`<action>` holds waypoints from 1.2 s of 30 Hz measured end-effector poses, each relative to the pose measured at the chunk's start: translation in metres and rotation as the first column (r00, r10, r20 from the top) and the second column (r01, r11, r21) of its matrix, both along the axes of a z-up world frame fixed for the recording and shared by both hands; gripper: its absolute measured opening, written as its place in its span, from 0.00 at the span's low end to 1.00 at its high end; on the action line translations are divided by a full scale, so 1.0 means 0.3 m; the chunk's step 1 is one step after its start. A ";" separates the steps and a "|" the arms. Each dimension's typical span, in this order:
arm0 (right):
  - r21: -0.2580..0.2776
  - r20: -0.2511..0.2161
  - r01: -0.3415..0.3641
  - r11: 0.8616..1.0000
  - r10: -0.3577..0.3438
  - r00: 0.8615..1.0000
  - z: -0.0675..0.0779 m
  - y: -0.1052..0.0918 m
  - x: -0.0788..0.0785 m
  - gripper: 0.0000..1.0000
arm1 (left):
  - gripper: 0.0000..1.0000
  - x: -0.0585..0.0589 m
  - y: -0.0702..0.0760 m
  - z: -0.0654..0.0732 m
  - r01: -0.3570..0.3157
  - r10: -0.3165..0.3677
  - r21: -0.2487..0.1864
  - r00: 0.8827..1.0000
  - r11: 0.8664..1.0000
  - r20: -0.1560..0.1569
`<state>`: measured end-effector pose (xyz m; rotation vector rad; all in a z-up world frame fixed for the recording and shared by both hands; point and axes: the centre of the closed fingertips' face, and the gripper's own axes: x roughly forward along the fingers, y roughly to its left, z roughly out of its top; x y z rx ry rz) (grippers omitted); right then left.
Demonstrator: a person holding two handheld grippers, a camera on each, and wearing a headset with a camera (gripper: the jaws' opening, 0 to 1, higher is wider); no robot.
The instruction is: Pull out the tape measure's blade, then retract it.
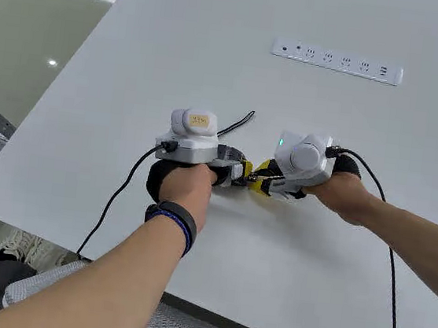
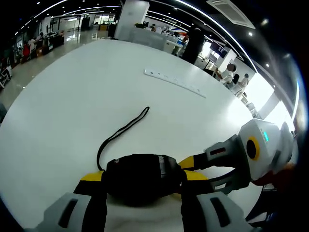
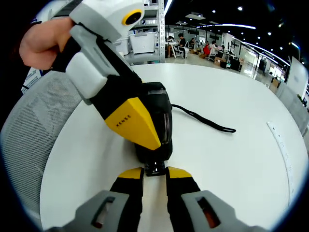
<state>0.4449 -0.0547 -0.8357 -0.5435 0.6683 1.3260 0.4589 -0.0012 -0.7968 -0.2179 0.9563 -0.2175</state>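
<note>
tape measure (image 3: 161,111): on tabletop (image 1: 216,53), near its front edge, blade not out | left gripper (image 2: 143,180): jaws clamped across case | right gripper (image 3: 155,172): narrow, pinching blade hook (image 3: 155,168) at case mouth | judged pull axis: roughly along front edge, away from left gripper

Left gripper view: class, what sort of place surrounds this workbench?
Probably a big open-plan office or lab: a wide white table, a long white power strip on it, and people among desks behind.
</note>
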 end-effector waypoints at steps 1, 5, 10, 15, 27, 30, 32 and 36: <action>0.002 0.001 0.002 1.000 -0.002 1.000 0.001 0.000 0.001 0.19 | 0.59 -0.001 0.000 0.001 0.001 -0.001 -0.001 1.000 1.000 0.001; 0.006 0.003 0.027 1.000 -0.027 1.000 0.001 -0.006 0.008 0.20 | 0.59 0.000 -0.001 0.000 0.009 -0.009 -0.011 1.000 1.000 0.001; 0.022 -0.013 0.048 0.999 -0.048 0.999 0.001 -0.006 0.007 0.16 | 0.59 0.001 -0.002 -0.001 0.010 -0.010 -0.018 1.000 1.000 0.011; 0.025 -0.003 0.052 0.998 -0.052 0.999 0.001 0.000 0.009 0.14 | 0.58 0.000 -0.003 -0.002 0.029 -0.029 -0.027 0.999 0.999 0.014; -0.011 -0.015 0.040 0.999 -0.040 0.999 0.008 0.021 0.024 0.12 | 0.56 -0.006 -0.003 -0.004 0.021 -0.021 -0.025 1.000 0.999 0.003; -0.025 -0.010 0.022 0.999 -0.022 1.000 0.012 0.022 0.020 0.12 | 0.56 -0.004 -0.004 -0.005 0.024 -0.024 -0.025 1.000 0.999 0.001; -0.033 -0.008 0.013 0.999 -0.013 1.000 0.013 0.023 0.019 0.12 | 0.56 -0.005 -0.004 -0.005 0.026 -0.026 -0.024 1.000 0.999 0.001; -0.035 -0.008 0.011 0.999 -0.011 1.000 0.015 0.021 0.016 0.13 | 0.56 -0.006 -0.005 -0.005 0.039 -0.039 -0.024 0.999 0.999 0.001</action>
